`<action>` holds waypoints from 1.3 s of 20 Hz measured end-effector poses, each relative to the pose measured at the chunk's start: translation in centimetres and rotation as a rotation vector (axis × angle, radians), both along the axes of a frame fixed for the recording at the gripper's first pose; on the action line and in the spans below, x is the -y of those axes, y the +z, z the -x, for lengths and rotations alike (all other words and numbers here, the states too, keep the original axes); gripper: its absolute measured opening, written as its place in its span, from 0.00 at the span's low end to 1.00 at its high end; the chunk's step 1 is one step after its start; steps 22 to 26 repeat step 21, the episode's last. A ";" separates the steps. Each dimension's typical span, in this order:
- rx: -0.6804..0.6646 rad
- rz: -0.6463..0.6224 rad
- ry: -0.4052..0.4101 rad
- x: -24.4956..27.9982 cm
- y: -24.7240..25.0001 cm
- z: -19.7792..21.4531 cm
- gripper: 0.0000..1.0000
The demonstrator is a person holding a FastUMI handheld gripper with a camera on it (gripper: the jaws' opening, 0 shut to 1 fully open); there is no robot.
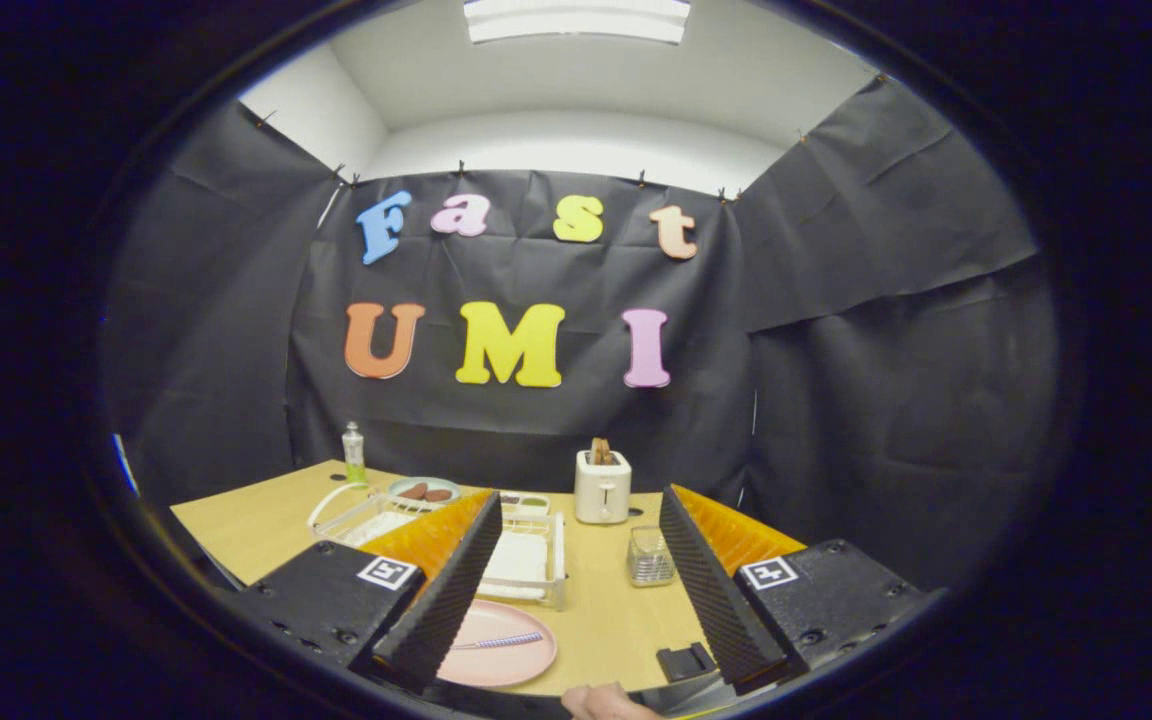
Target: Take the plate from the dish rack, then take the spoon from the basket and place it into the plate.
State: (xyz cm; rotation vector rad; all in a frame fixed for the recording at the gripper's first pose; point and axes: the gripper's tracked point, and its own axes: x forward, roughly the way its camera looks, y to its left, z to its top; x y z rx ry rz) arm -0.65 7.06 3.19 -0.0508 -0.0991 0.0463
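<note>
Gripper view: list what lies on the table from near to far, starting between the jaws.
Pink plate with the spoon on it, between the open jaws → white dish rack → toaster → green bottle.

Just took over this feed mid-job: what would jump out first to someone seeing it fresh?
The gripper, its jaws spread wide and holding nothing, frames the wooden table. Beside the left jaw, on the near table, lies a pink plate with a spoon on it, just in front of the white dish rack. Beyond the jaws stands a white toaster with toast in it, and a small wire basket sits by the right jaw.
</note>
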 end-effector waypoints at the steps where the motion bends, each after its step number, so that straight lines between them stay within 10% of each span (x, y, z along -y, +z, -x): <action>1: 0.005 -0.009 0.008 0.1 0.2 0.6 1.00; 26: -0.004 -0.106 0.073 0.0 -0.2 3.2 1.00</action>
